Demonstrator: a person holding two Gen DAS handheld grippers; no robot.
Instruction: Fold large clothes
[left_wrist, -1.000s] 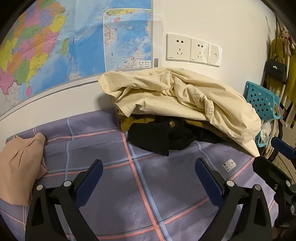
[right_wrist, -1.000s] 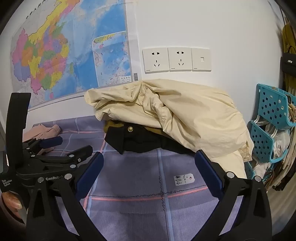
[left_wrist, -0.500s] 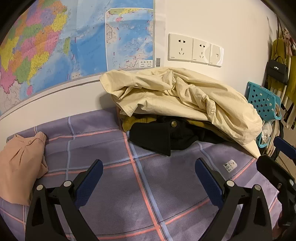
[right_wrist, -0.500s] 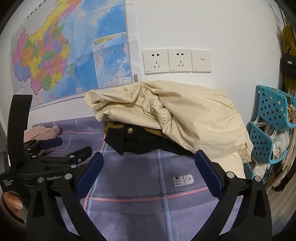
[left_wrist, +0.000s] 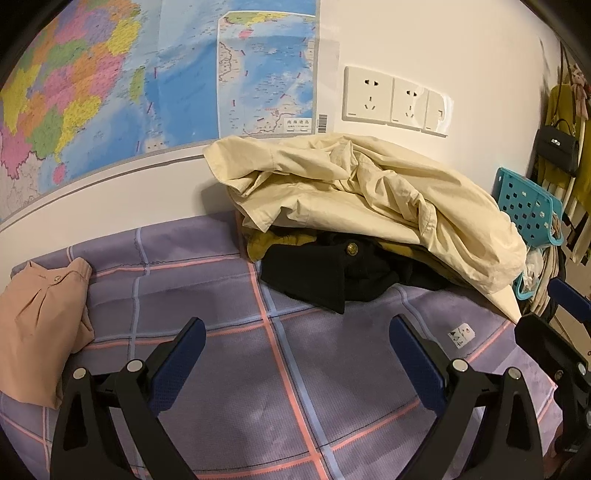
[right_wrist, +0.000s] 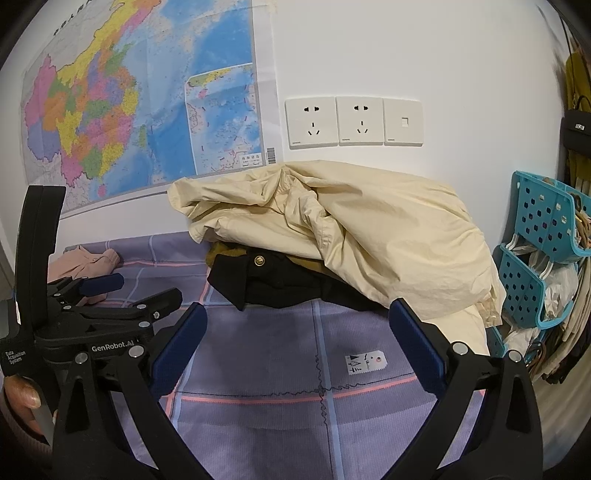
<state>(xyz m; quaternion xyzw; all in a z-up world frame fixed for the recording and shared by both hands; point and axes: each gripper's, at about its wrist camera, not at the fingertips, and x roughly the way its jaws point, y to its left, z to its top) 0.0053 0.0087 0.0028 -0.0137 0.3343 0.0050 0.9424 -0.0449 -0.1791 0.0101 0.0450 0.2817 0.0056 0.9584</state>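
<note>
Piled at the far side of the purple checked bed sheet (left_wrist: 295, 387), against the wall, a big crumpled cream cloth jacket (left_wrist: 369, 199) is seen on top of a black garment (left_wrist: 317, 273). Nothing is held: the left claw (left_wrist: 295, 354) and right claw (right_wrist: 297, 339) are spread wide. Picking is judged the step in hand; next, the cream jacket must be reached and pinched.

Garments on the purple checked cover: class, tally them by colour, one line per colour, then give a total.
Cream: 1, the cream garment on top of the heap
Black: 1, the black garment beneath it
Mustard: 1, the mustard garment, only its edge showing
Pink: 1, the pink garment, lying apart
Total: 4
</note>
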